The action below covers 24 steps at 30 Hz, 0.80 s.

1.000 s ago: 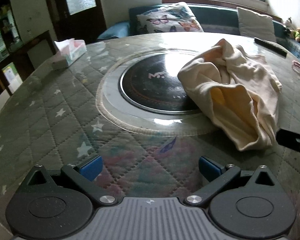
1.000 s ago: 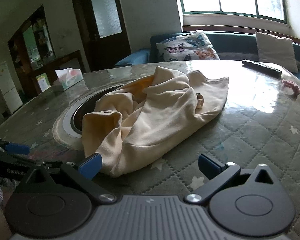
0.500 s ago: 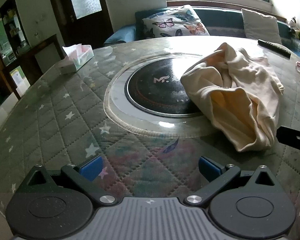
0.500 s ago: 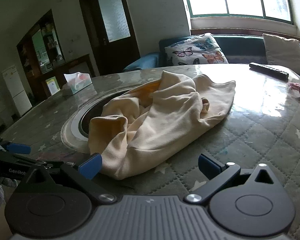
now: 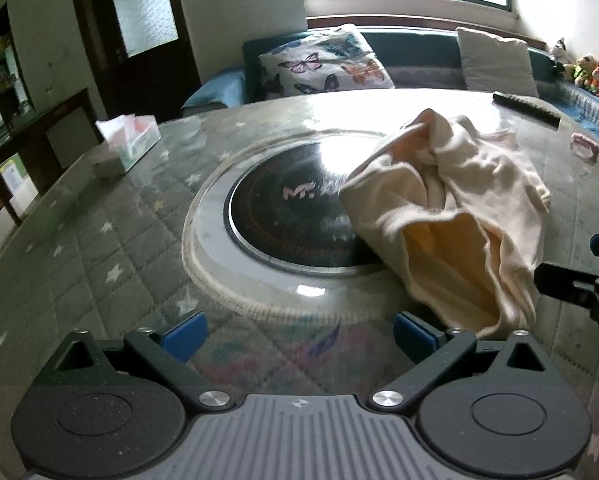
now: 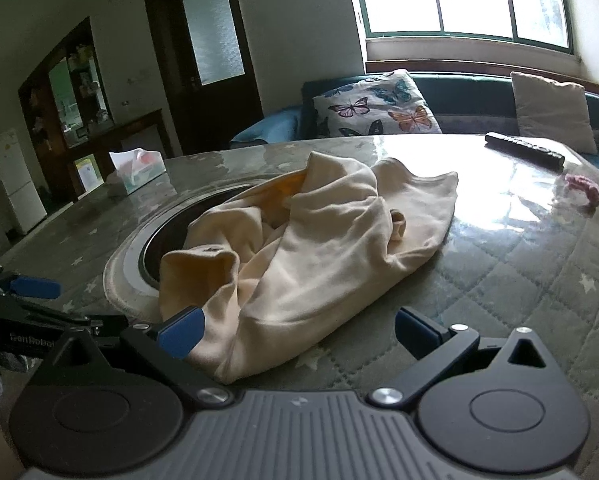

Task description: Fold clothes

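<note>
**Garment crumpled ahead of two spread grippers**

Cream garment (image 6: pixel 299 256) is seen bunched on the quilted table cover (image 5: pixel 79 264), just ahead of the right gripper (image 6: pixel 299 330) and ahead-right of the left gripper (image 5: pixel 299 332), partly over the black round cooktop (image 5: pixel 291 224). Both grippers are held wide apart, with nothing gripped. A tissue box (image 5: pixel 127 142) is seen far ahead-left.

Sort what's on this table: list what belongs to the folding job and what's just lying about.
For the job:
crumpled cream fabric garment
open left gripper
open right gripper

Lying about:
white tissue box
long black remote control
small pink object
round black glass hob
</note>
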### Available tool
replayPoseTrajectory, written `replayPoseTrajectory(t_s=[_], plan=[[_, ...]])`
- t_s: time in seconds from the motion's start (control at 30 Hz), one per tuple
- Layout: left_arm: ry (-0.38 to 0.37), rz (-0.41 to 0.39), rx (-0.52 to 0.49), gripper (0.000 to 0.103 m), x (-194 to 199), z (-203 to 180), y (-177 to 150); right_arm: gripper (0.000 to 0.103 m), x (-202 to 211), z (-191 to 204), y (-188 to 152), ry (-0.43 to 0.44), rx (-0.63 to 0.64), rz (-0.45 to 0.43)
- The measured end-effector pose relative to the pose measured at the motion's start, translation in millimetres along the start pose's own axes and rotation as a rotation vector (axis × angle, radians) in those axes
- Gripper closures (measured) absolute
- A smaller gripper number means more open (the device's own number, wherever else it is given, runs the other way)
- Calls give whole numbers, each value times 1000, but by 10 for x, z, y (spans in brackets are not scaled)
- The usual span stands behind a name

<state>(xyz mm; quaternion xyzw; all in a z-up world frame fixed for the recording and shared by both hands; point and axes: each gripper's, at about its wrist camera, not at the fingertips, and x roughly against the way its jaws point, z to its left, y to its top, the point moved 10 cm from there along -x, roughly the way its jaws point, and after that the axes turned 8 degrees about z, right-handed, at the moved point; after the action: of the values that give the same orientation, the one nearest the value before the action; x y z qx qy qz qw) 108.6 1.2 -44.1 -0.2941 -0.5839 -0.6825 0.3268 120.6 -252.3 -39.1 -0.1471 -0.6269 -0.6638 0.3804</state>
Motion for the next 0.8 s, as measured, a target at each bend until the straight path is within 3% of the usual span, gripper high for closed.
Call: replayPoseTrajectory(t_s=[0.33,0.57,0.8], plan=[[-43,-73,-81,25,-71,13,488,12,-114,-59,375,-56,26,-3],[-99,-72,-127,35,-259,-81,744,21,-302,-133,658,-91,40,6],[-151,-94,-174,35,-387,-235,1005,31,-544,-151,954,-96,54,12]])
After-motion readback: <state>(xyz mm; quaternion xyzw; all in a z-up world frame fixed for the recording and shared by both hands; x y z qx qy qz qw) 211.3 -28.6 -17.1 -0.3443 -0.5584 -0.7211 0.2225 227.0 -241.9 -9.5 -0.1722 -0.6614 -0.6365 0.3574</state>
